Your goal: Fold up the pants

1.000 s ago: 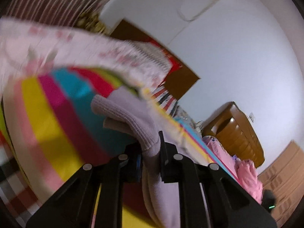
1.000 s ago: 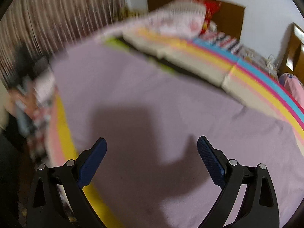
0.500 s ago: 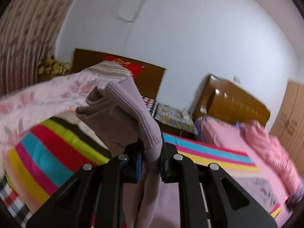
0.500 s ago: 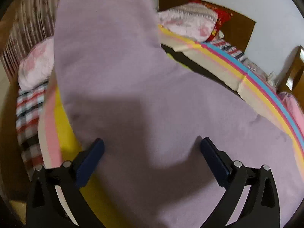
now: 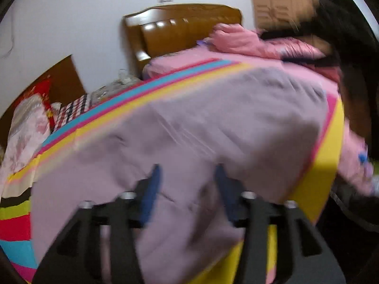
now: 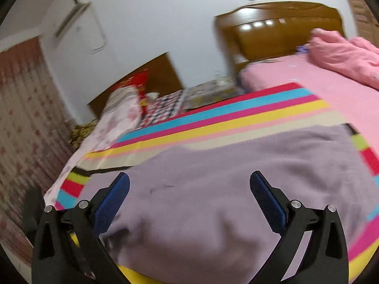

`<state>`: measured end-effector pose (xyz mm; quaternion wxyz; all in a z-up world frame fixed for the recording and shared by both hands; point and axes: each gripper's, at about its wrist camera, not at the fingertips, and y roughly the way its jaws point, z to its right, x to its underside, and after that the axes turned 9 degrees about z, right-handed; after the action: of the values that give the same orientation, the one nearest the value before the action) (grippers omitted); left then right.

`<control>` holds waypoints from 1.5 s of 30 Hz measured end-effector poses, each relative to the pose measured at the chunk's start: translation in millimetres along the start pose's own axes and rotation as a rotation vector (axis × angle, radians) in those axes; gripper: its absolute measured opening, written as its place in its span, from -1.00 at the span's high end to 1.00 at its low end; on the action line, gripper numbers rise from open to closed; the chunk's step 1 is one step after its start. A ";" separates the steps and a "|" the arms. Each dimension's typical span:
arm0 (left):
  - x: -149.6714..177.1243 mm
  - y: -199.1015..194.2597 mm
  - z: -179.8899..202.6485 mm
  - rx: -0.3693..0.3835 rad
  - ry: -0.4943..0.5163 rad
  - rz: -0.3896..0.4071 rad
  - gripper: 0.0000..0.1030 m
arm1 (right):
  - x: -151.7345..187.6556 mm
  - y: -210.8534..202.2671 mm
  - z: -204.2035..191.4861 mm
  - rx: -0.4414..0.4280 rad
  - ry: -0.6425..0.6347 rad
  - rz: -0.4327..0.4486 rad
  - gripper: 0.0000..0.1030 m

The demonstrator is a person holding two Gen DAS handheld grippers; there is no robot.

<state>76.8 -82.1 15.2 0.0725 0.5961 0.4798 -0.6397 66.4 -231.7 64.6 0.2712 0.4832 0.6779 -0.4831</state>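
Note:
The lilac pants [image 5: 213, 123] lie spread on the rainbow-striped bedcover [image 5: 132, 94]; they fill the lower half of the right wrist view [image 6: 225, 189] too. My left gripper [image 5: 188, 172] hovers just above the cloth with its blue-padded fingers [image 5: 151, 189] parted and nothing between them; the view is blurred by motion. My right gripper [image 6: 189, 179] is wide open and empty just above the pants, its blue pads [image 6: 113, 198] well apart.
A wooden headboard [image 5: 182, 28] and pink bedding [image 5: 236, 40] lie beyond the pants. A floral pillow [image 6: 118, 118] and a second dark headboard [image 6: 146, 75] are at the left, by patterned curtains [image 6: 21, 118]. A dark-clothed person [image 5: 350, 71] stands at the right.
My left gripper has let go of the pants cuff and swung down and right over the spread cloth. The lifted pants leg now lies flat. My right gripper stays open.

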 end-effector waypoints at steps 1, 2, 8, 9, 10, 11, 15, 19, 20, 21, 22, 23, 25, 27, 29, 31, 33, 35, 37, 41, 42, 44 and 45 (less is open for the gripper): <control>6.7 -9.2 4.3 0.005 -0.007 0.019 -0.32 | 2.1 -2.6 6.2 0.004 0.007 -0.005 -0.91; 11.2 -20.6 4.5 0.017 -0.030 0.046 -0.41 | 4.5 -5.1 11.2 0.003 0.013 -0.015 -0.91; 56.5 -106.7 -62.7 -0.112 -0.316 0.191 -0.83 | 41.4 24.7 -12.1 -0.159 0.011 -0.158 -0.64; 65.0 -114.1 -74.5 -0.194 -0.359 0.179 -0.83 | 48.8 30.0 -22.0 -0.201 -0.002 -0.184 -0.54; 73.8 -119.8 -86.7 -0.264 -0.400 0.172 -0.83 | 54.6 33.1 -29.6 -0.230 -0.019 -0.205 -0.40; 83.5 -125.8 -100.3 -0.336 -0.450 0.164 -0.83 | 61.5 35.9 -41.9 -0.270 -0.048 -0.221 -0.29; 109.0 -136.5 -132.4 -0.461 -0.577 0.156 -0.83 | 80.2 39.7 -80.7 -0.396 -0.103 -0.284 -0.04; 119.1 -124.6 -134.4 -0.500 -0.551 0.100 -0.83 | 91.4 59.0 -87.2 -0.393 -0.063 -0.371 0.04; 121.3 -122.0 -131.7 -0.497 -0.546 0.092 -0.83 | 92.3 65.0 -88.6 -0.381 -0.054 -0.381 0.08; 125.4 -116.7 -131.4 -0.492 -0.546 0.078 -0.83 | 91.5 69.9 -89.5 -0.371 -0.049 -0.384 0.12; 127.0 -113.6 -131.0 -0.492 -0.547 0.065 -0.83 | 89.6 73.3 -88.1 -0.363 -0.045 -0.384 0.21; 134.9 -113.7 -123.5 -0.498 -0.545 0.051 -0.84 | 88.8 74.6 -88.8 -0.360 -0.036 -0.389 0.23; 143.8 -112.9 -124.9 -0.498 -0.554 0.031 -0.84 | 85.2 80.6 -88.3 -0.351 -0.007 -0.404 0.23; 148.0 -113.4 -130.3 -0.489 -0.576 0.038 -0.86 | 82.7 82.6 -85.0 -0.338 0.014 -0.415 0.24; 149.7 -114.3 -129.5 -0.499 -0.578 0.034 -0.88 | 84.3 85.8 -86.6 -0.333 0.026 -0.413 0.41; 150.0 -115.1 -130.7 -0.511 -0.572 0.023 -0.89 | 84.7 83.1 -89.1 -0.333 0.006 -0.398 0.78; 148.2 -118.4 -133.9 -0.526 -0.577 0.020 -0.89 | 79.7 75.4 -92.7 -0.344 -0.005 -0.367 0.81; 148.1 -121.3 -136.4 -0.538 -0.584 0.021 -0.89 | 71.1 64.7 -98.0 -0.364 -0.010 -0.335 0.82; 147.4 -126.0 -138.7 -0.562 -0.590 0.030 -0.89 | 62.1 57.1 -102.8 -0.390 0.003 -0.314 0.83; 146.2 -136.7 -144.7 -0.593 -0.612 0.052 -0.89 | 52.2 35.3 -101.5 -0.413 0.027 -0.291 0.83; 147.2 -138.9 -146.5 -0.605 -0.617 0.055 -0.89 | 54.4 34.7 -100.0 -0.407 0.028 -0.295 0.83; 149.3 -140.1 -149.8 -0.614 -0.628 0.055 -0.89 | 69.7 42.6 -92.1 -0.370 0.023 -0.337 0.83; 151.7 -140.0 -151.8 -0.615 -0.641 0.053 -0.89 | 77.8 49.3 -88.1 -0.351 0.032 -0.361 0.83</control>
<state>46.6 170.9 -11.2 0.4082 0.3305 0.5855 -0.6175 90.3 -117.1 14.3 0.2494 0.3074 0.8309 -0.3911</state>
